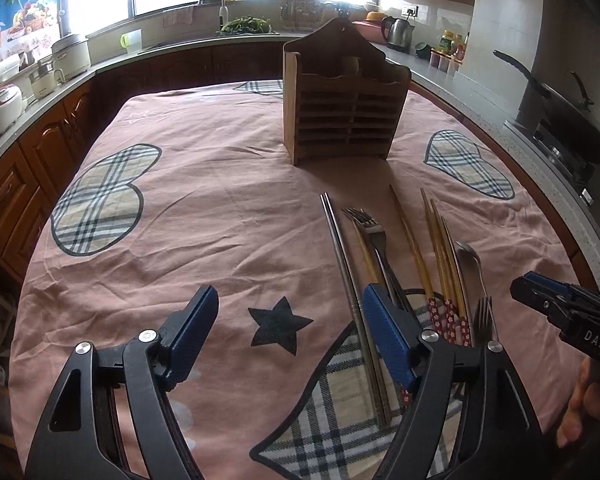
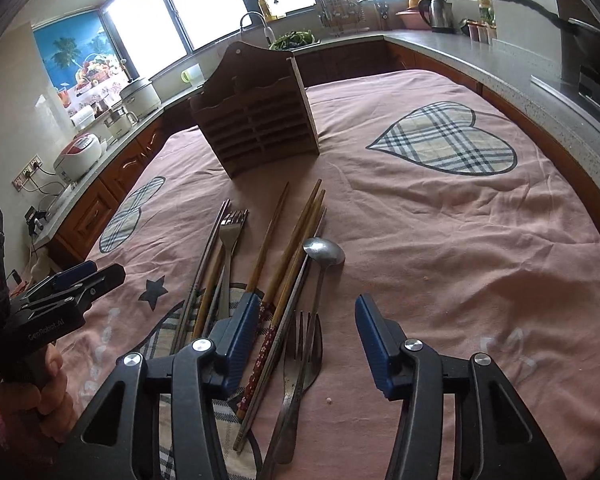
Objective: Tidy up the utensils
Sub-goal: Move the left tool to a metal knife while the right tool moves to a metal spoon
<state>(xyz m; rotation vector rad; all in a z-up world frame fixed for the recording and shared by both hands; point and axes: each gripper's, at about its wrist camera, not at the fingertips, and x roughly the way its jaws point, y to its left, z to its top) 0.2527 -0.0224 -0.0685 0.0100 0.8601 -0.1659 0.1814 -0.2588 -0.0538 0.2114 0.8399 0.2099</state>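
The utensils [image 2: 276, 280] are laid in a loose row on the pink tablecloth [image 2: 440, 240], before the wooden holder [image 2: 256, 128]. The right gripper [image 2: 304, 332] is held spread over their handles; the left gripper [image 1: 288, 332] is spread just beside them, nothing pinched.

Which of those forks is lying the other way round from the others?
The fork nearest the right gripper: its prongs point back toward the grippers. The other forks lie with prongs toward the wooden holder.
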